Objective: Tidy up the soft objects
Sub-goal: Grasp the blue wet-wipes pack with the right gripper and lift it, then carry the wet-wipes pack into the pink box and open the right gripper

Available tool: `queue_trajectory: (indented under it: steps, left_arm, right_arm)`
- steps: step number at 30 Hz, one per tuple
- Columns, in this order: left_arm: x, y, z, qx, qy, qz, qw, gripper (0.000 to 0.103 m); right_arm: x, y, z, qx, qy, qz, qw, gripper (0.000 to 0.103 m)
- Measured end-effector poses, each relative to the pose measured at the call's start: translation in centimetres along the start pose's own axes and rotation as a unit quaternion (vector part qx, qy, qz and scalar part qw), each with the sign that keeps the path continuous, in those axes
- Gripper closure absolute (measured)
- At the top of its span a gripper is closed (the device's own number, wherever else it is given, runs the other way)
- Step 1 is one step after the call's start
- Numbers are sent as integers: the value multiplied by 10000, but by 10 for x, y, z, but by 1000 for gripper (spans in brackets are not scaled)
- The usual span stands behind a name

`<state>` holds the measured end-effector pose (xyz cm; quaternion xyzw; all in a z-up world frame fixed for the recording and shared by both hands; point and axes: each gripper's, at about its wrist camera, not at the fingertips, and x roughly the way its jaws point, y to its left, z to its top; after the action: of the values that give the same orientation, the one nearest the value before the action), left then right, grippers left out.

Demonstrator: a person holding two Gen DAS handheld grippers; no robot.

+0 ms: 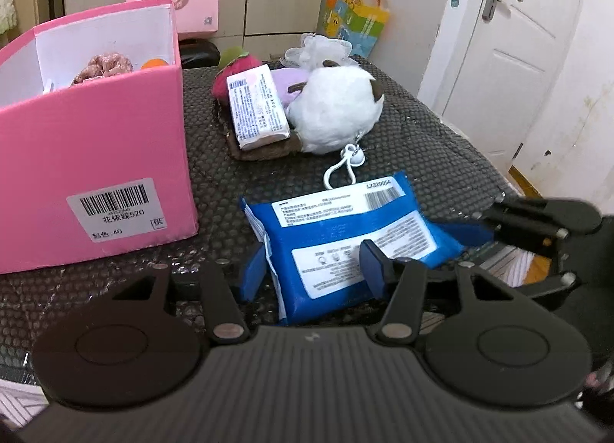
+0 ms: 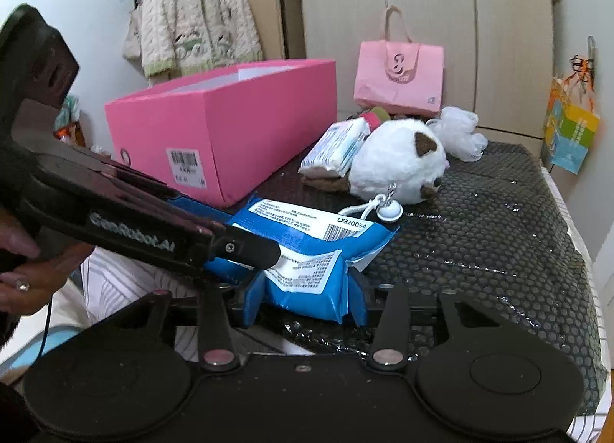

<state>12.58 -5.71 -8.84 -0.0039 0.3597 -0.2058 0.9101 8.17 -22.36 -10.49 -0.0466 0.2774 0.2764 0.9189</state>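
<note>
1. Blue wipes pack lies near on the dark mat, right of the pink box
2. Left gripper and right gripper each pinch one end, likely sharing its floppy weight for boxing

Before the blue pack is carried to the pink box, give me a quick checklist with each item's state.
1. Left claw on blue pack: ok, pads at both sides.
2. Right claw on the pack's other end: ok, pads pressing it.
3. Pack clear of the table: cannot tell.
4. Pink box open on top: ok.
5. Room left in box: cannot tell; something pinkish and something orange already inside.
6. White plush keyring loop clear of pack: not ok, it lies at the pack's edge.
</note>
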Motion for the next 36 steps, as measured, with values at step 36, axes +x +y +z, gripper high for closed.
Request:
queue_trajectory:
  steps: [36]
  left_arm:
    - [-66, 24, 11, -89, 151, -344, 9993, 51]
  right_arm:
    - [-23, 29, 34, -6, 243, 472, 9986, 60]
